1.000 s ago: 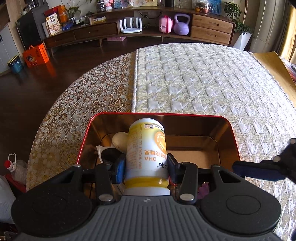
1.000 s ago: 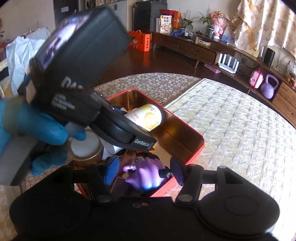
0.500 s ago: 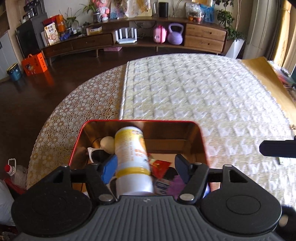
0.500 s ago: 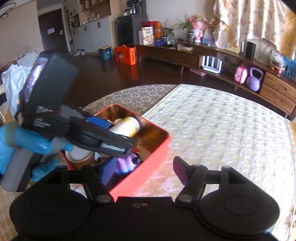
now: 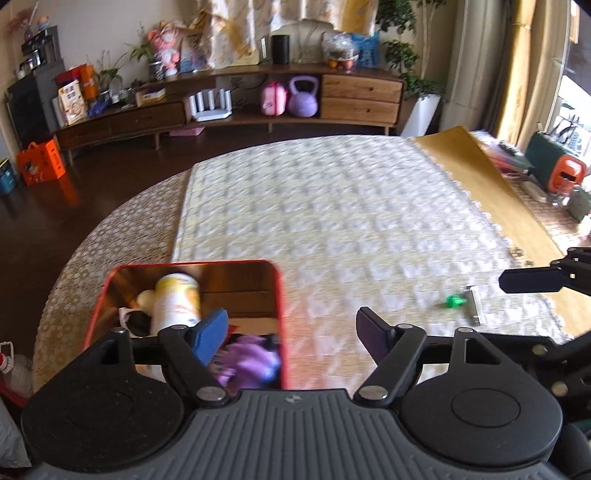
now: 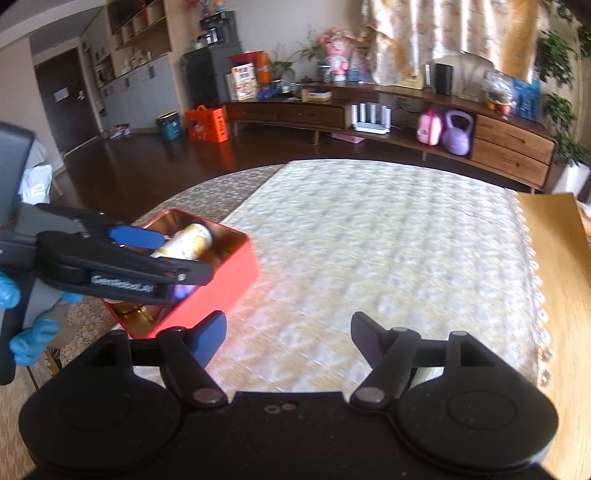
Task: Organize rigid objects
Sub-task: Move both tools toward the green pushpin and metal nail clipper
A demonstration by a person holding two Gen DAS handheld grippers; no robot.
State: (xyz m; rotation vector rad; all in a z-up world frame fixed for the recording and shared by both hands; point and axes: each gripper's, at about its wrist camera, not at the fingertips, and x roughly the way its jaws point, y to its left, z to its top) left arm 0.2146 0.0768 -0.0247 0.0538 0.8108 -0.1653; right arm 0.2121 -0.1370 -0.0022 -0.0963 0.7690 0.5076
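Black grippers, blue-padded fingers (image 6: 210,334); blue glove (image 6: 22,345).

A home living room: long wooden sideboard (image 6: 406,110), curtains (image 6: 443,33), potted plants (image 5: 413,66), a kettlebell (image 6: 458,133).

Right of the red tin (image 5: 279,314), the quilted tablecloth (image 5: 332,221) lies open almost to its lace edge; only a small green-capped item (image 5: 456,301), blurred, perhaps a key, interrupts it. Inside the tin, a yellow bottle (image 5: 177,304) and purple toy (image 5: 247,363) crowd the room.
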